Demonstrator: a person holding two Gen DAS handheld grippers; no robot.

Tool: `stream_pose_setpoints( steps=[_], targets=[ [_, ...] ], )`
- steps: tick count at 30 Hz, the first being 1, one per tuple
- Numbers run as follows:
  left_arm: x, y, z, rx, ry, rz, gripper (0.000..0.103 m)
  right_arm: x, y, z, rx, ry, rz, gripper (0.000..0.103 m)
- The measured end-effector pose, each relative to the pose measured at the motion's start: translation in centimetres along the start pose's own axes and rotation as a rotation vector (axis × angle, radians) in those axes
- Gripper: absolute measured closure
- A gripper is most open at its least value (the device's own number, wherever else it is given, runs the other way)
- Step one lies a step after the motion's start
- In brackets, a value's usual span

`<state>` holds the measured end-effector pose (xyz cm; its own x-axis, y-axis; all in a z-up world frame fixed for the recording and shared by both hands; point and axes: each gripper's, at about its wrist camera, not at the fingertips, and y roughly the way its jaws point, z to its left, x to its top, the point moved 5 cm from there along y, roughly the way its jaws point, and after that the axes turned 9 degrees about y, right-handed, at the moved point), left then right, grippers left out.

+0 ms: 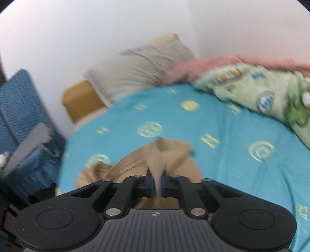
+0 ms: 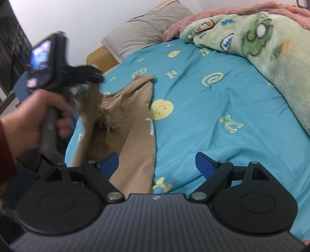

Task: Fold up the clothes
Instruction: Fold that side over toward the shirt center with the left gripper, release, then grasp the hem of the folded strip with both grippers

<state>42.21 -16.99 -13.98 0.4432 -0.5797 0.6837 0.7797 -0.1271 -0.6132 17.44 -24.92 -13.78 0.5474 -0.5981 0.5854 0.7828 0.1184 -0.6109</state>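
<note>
A tan garment [image 2: 127, 120] lies crumpled near the left edge of the bed's turquoise sheet [image 2: 203, 100]. My left gripper [image 1: 157, 185] is shut on a fold of the tan garment [image 1: 155, 157] and lifts it off the sheet; it also shows in the right wrist view [image 2: 93, 77], held by a hand, with cloth hanging from it. My right gripper [image 2: 157, 164] is open and empty, low over the garment's near end, its left finger [image 2: 109, 164] over the cloth.
A grey pillow [image 2: 143, 27] lies at the head of the bed. A green printed blanket [image 2: 267, 48] and a pink blanket [image 2: 242, 9] are piled along the right. A blue chair [image 1: 21, 108] stands left of the bed. White wall behind.
</note>
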Motion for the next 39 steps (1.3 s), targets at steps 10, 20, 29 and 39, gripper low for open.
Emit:
stream_pose_setpoints(
  steps=[10,20,29,39],
  targets=[
    [-11.4,-6.7,0.5,-0.106,-0.151,0.132,0.044,0.5,0.7,-1.6,-0.010,0.064,0.005,0.016],
    [-30.4,-21.5,4.4,-0.229,-0.362,0.507,0.043,0.4,-1.9,-0.5,0.015,0.027,-0.022,0.016],
    [-32.6,-25.0,2.1,-0.153,-0.136,0.521,0.049,-2.2,-5.7,0.7,-0.003,-0.087,-0.012,0.016],
    [-31.1,-29.0,0.7,-0.141,-0.054,0.372,0.100,-3.5,-6.4,-0.1,-0.036,-0.064,0.017,0.016]
  ],
)
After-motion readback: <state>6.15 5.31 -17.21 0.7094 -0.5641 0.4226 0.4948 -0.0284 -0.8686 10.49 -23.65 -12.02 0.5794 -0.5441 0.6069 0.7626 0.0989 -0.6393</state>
